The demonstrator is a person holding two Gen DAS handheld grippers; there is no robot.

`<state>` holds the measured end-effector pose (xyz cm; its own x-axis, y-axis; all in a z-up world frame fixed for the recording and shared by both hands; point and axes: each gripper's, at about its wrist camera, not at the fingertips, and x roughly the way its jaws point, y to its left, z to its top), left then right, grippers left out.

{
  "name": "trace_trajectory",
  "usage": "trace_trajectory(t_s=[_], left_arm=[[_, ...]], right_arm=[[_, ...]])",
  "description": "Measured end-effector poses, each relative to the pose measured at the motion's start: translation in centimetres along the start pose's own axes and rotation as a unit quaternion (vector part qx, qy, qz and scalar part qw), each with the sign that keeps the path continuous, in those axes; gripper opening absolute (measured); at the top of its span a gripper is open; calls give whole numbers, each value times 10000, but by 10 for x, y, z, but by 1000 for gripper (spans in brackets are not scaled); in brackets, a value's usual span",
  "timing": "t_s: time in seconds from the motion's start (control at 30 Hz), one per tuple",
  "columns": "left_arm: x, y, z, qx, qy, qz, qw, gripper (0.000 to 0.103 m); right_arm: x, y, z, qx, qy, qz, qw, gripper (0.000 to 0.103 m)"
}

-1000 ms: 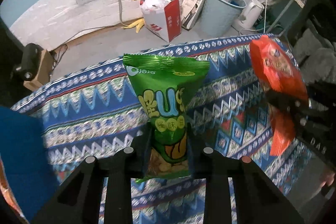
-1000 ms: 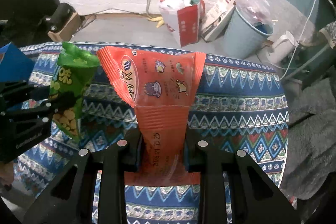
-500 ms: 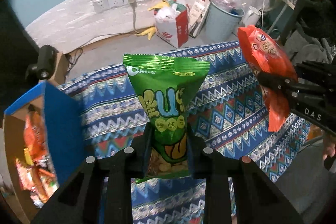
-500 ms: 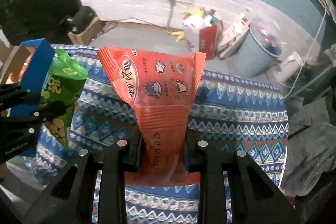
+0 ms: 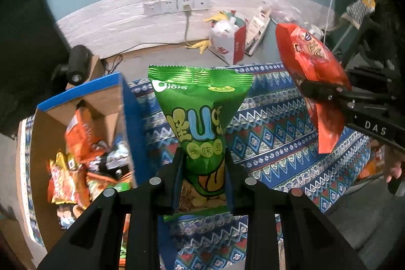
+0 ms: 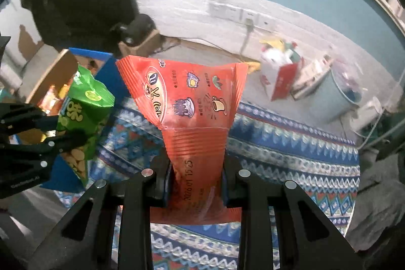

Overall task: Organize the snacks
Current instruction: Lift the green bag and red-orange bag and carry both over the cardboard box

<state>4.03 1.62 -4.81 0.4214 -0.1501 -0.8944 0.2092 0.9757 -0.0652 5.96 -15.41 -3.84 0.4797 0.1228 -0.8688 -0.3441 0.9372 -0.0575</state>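
Note:
My left gripper is shut on the lower part of a green snack bag, held upright above the patterned tablecloth. My right gripper is shut on an orange-red snack bag, also upright. Each wrist view shows the other hand: the orange-red bag at right in the left view, the green bag at left in the right view. A blue cardboard box with several snack packets inside stands open to the left of the green bag.
The box sits at the cloth's left end. On the floor beyond the table stand a red-and-white paper bag of rubbish, a grey bin and a white kettle. A hand shows at far right.
Both grippers rose and swung left with their bags still held. The blue box, only an edge a second ago, is now in full view with its contents showing.

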Motion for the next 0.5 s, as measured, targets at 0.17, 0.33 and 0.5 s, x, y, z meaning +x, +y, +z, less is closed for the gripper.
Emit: trace_trajectory(t_s=[0.17, 0.33, 0.5], left_arm=[[-12, 23, -6, -196, -159, 108, 9996, 28], [-21, 50, -15, -421, -242, 120, 9987, 28], [-26, 77, -25, -603, -282, 208, 9976, 28]], right_arm=[[1, 26, 10, -151, -31, 163, 9997, 27], [7, 54, 24, -331, -30, 260, 9991, 27], [16, 81, 37, -476, 10, 387, 9981, 27]])
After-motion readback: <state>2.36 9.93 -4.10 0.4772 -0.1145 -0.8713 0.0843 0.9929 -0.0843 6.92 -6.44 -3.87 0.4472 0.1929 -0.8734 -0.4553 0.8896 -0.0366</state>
